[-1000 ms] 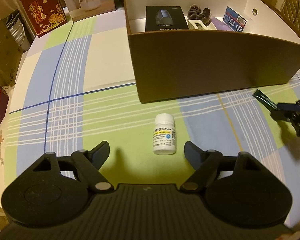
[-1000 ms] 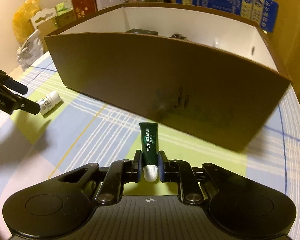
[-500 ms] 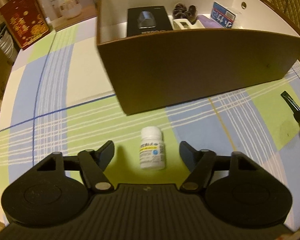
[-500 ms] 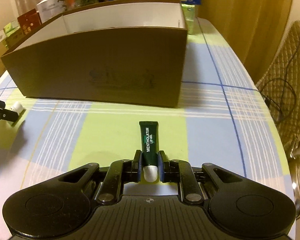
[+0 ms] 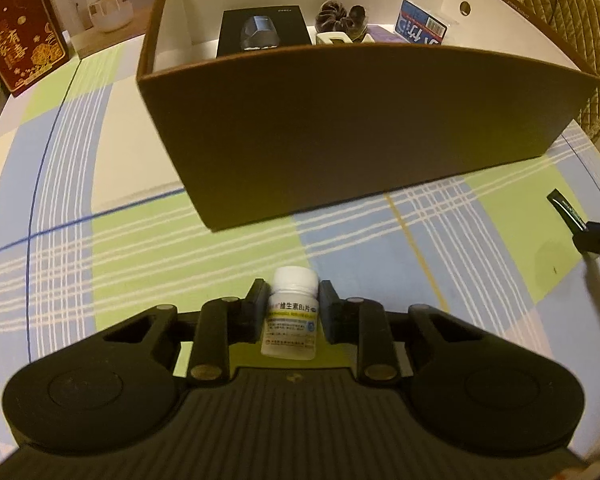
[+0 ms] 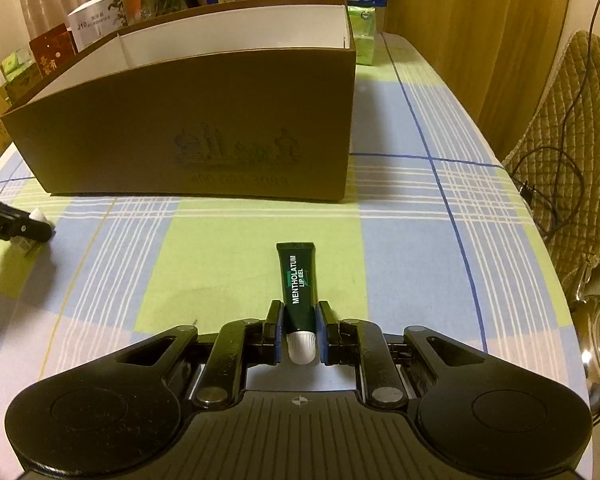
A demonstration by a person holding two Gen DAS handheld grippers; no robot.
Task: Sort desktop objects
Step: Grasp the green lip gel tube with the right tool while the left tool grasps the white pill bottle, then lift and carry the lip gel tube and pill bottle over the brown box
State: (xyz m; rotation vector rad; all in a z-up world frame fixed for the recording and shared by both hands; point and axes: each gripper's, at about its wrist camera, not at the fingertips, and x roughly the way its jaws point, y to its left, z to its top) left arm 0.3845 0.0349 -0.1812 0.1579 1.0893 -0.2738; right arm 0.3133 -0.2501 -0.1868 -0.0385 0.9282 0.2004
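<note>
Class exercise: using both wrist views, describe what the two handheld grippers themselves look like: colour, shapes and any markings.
Both are matte black plastic. The left gripper has a ribbed central deck, two round side discs, linkage arms with metal pivot pins and triangular cut-outs. The right gripper matches it, with blue pads inside its jaws and a small crosshair mark on the deck. No cables or sleeves show.

Both wrist views look steeply down along their claws, close over the tabletop (image 5: 120, 240) — sharing the brown box (image 5: 340, 128), each glimpsing the other's claw.
</note>
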